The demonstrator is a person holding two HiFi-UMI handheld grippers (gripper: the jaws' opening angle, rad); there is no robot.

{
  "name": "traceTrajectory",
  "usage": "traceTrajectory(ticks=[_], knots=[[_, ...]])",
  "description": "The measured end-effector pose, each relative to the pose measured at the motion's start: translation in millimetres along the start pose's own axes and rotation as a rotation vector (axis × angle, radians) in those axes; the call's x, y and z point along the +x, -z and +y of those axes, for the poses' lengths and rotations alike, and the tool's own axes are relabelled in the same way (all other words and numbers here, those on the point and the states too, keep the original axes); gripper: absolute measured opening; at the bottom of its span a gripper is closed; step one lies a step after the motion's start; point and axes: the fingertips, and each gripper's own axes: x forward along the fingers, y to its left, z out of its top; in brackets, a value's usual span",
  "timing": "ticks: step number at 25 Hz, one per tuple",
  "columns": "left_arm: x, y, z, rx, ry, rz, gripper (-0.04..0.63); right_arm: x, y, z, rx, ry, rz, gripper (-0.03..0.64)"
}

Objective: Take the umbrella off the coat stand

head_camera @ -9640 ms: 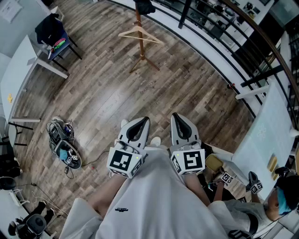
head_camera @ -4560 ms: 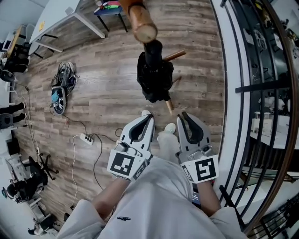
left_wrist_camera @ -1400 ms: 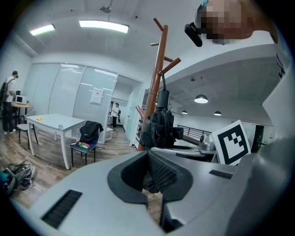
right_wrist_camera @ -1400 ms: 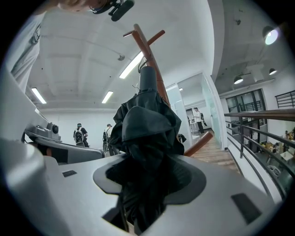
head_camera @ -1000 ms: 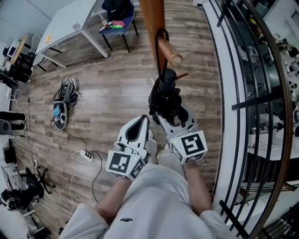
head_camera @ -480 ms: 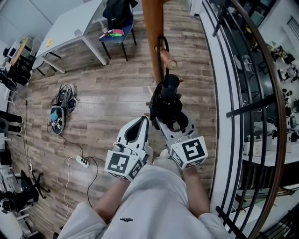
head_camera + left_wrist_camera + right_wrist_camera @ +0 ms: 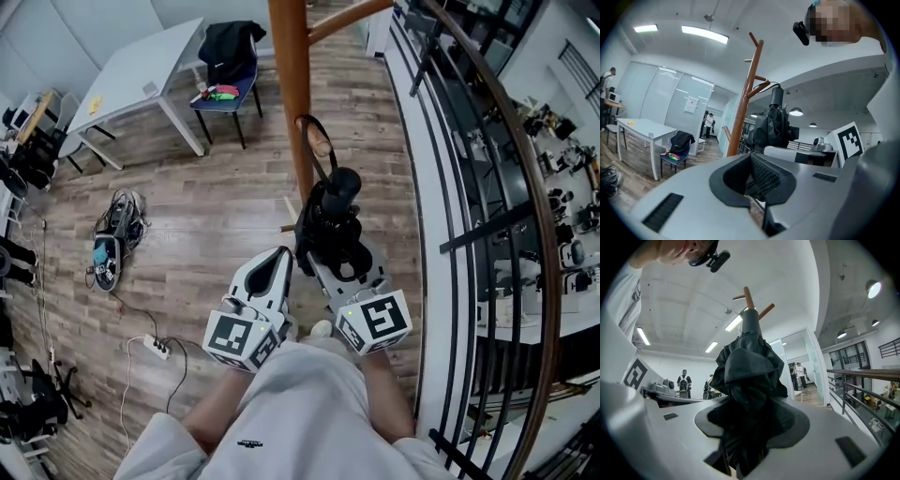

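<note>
Two tongs point forward side by side. The right tongs (image 7: 330,258) are clamped on the folded black umbrella (image 7: 330,220), with its dark fabric bunched between the jaws (they stand fairly wide around that bulk). Its stubby handle (image 7: 343,182) rises just past their tips. The left tongs (image 7: 281,255) sit just beside the right ones, clear of the umbrella, with their jaws pressed together on nothing. Directly beyond both tips stands the wooden coat stand (image 7: 291,94). The umbrella's black strap (image 7: 325,155) runs from the handle up to a short peg (image 7: 318,142). It seems to loop round the peg, though the head view is too small to be sure. A black railing (image 7: 487,141) runs along the right of the right tongs.
</note>
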Motion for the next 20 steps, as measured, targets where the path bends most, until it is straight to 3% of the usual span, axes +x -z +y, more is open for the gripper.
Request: traceTrajectory(ticks=[10,20], knots=[[7.5,-24.1,-17.5,0.017,0.046,-0.036,0.020,-20.9,-24.9,-10.3,-0.007,0.012,-0.022,0.244],[4.0,-13.8,-24.6,0.024,0.072,-0.015,0.020,-60.3,-29.8,-30.4,-0.014,0.083,-0.009,0.244]])
